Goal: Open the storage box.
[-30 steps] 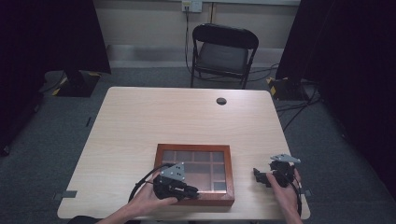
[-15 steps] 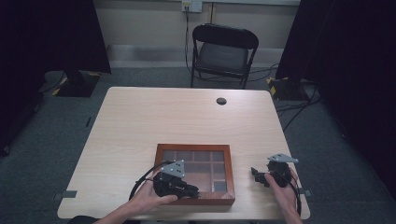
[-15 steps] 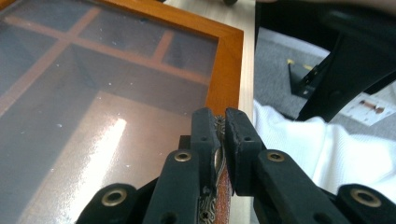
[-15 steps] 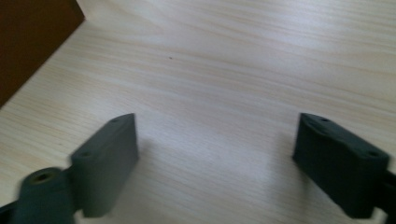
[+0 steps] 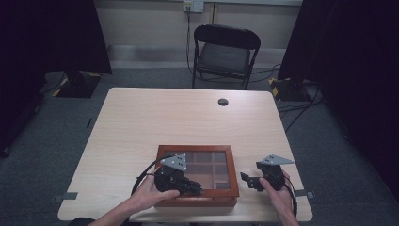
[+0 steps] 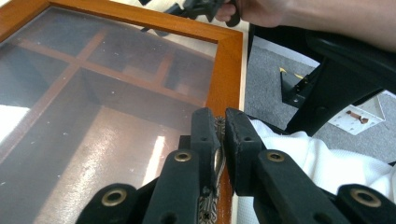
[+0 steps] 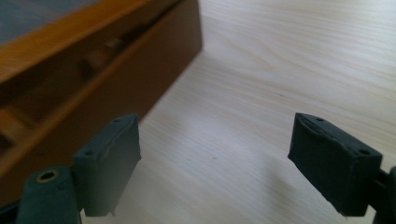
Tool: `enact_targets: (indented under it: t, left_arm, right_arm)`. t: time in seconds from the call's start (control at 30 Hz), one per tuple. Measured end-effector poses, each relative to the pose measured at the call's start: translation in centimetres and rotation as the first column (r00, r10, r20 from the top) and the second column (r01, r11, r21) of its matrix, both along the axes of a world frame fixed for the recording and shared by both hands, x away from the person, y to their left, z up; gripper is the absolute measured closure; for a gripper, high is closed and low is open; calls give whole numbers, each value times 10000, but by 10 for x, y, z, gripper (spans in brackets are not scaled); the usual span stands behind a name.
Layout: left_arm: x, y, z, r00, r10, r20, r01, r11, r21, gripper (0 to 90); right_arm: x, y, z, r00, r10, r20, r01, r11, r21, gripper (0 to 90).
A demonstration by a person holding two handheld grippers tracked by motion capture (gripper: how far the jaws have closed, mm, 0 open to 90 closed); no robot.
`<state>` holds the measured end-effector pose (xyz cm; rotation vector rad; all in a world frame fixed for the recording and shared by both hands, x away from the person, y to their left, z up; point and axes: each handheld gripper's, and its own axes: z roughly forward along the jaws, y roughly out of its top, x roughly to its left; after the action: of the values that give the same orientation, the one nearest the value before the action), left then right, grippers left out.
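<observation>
Glass-lidded wooden box (image 5: 196,175), ornate brass latch (image 6: 218,154) pinched between black rubbery fingers (image 6: 205,135).

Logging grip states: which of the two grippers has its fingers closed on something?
The left gripper, at the wooden box's near edge: its fingers pinch the small brass latch. The right gripper is open over bare table.

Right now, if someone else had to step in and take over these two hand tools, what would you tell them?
Left gripper: jaws closed on the small brass latch at the near edge of the wooden box.
Right gripper: jaws open, holding nothing, just off the box's right side above the table.
Box: sits near the table's front edge, glass lid down; the compartments visible through it look empty.
Done: latch gripped. Probably left: lift the lid, perhaps steadying the box with the right.
</observation>
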<state>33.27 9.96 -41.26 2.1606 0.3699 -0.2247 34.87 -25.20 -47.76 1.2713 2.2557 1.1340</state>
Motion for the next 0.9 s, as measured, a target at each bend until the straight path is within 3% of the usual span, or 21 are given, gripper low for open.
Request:
enact_targets:
  t: [0.1,0.33,0.53,0.63,0.67,0.7,0.83,0.9]
  left_arm:
    - [2,0,5,10000,-22,-38,22,10000,17,825]
    - [4,1,8,9999,-41,-162,42,10000,63,825]
    - [4,1,7,9998,-181,-36,182,9998,130,821]
    - [4,2,6,10000,-35,-88,36,9999,132,778]
    - [3,5,8,10000,2,-44,-2,10000,65,675]
    - [3,5,8,10000,2,-44,-2,10000,65,649]
    - [5,15,11,9995,258,192,-257,9996,-91,590]
    - [8,25,13,9984,498,269,-488,9981,-373,571]
  right_arm:
    - [-3,4,6,9989,469,39,-470,9980,433,167]
    - [-5,12,12,9927,1205,72,-1206,9881,955,177]
    - [-5,15,14,9905,1373,-28,-1364,9858,982,210]
    - [-5,15,14,9901,1406,-23,-1397,9853,987,214]
    - [-5,14,15,9900,1409,41,-1406,9843,1067,216]
    - [-5,14,15,9900,1409,41,-1406,9843,1067,216]
    - [-5,13,17,9902,1388,153,-1396,9833,1170,216]
    - [-5,14,18,9905,1360,214,-1376,9837,1156,216]
